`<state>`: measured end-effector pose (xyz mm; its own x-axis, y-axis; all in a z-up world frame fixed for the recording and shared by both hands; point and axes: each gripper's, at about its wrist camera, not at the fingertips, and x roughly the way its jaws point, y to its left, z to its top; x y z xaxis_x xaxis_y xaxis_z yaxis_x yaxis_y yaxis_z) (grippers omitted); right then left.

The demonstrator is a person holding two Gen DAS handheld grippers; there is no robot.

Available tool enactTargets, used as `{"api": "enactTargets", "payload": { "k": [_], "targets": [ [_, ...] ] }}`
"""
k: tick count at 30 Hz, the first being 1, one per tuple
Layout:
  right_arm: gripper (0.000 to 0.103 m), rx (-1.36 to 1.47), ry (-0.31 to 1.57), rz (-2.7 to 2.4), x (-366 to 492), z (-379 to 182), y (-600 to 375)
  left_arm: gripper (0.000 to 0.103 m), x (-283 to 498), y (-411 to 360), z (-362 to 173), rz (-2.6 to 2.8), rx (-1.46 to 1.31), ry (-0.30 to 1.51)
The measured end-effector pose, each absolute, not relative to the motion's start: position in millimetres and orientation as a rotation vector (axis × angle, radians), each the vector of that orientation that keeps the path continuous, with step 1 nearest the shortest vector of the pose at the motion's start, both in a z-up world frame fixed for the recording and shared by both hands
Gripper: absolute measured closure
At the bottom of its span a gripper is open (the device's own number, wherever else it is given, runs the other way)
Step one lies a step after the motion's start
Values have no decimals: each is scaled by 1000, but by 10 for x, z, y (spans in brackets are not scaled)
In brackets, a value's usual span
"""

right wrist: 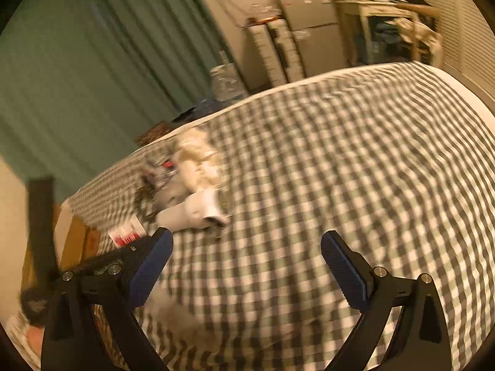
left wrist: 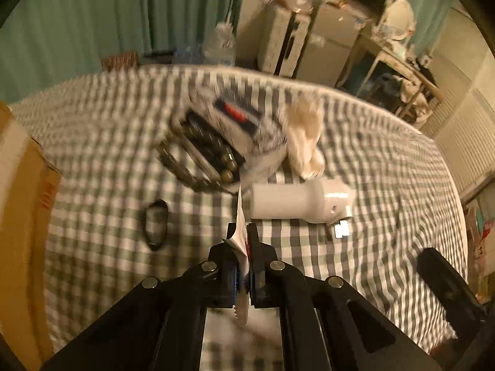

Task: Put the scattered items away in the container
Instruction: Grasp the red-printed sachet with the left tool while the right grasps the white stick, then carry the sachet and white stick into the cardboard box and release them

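Observation:
My left gripper (left wrist: 243, 232) is shut on a thin white sachet (left wrist: 242, 241) with a serrated edge, held upright just above the checked bedspread (left wrist: 371, 170). Ahead of it lie a battery pack (left wrist: 210, 148), a cream cloth (left wrist: 304, 136), a white plug adapter (left wrist: 297, 201) and a black oval ring (left wrist: 156, 225). A cardboard box (left wrist: 21, 216) stands at the left edge. My right gripper (right wrist: 247, 247) hangs open over bare bedspread, nothing between its blue pads. Its view shows the adapter (right wrist: 191, 213), the cloth (right wrist: 198, 160) and the red-and-white sachet (right wrist: 126, 235) to its upper left.
A water bottle (left wrist: 221, 44) stands beyond the bed's far edge, before a green curtain (left wrist: 77, 21). A small fridge (left wrist: 328, 40) and a cluttered desk (left wrist: 399, 49) fill the far right. The bed's right half (right wrist: 371, 154) carries only the checked spread.

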<state>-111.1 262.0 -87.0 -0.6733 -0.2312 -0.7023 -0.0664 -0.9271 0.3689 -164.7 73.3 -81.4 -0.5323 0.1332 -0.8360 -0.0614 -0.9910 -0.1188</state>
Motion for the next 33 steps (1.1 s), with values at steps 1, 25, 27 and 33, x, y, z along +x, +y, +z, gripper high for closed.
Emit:
{"api": "enactTargets", "payload": {
  "k": [1, 25, 27, 33],
  "targets": [
    [6, 1231, -550, -2716, -1119, -876, 2568, 98, -1580, 710, -758, 2653, -1444, -69],
    [85, 1497, -4, -2403, -1250, -1425, 1355, 98, -1032, -197, -744, 2720, -1610, 36],
    [94, 1472, -39, -2428, -1225, -1369, 1409, 98, -988, -163, -703, 2723, -1592, 65],
    [95, 1302, -112, -2554, -987, -978, 1500, 98, -800, -112, -527, 2728, -1540, 75]
  ]
}}
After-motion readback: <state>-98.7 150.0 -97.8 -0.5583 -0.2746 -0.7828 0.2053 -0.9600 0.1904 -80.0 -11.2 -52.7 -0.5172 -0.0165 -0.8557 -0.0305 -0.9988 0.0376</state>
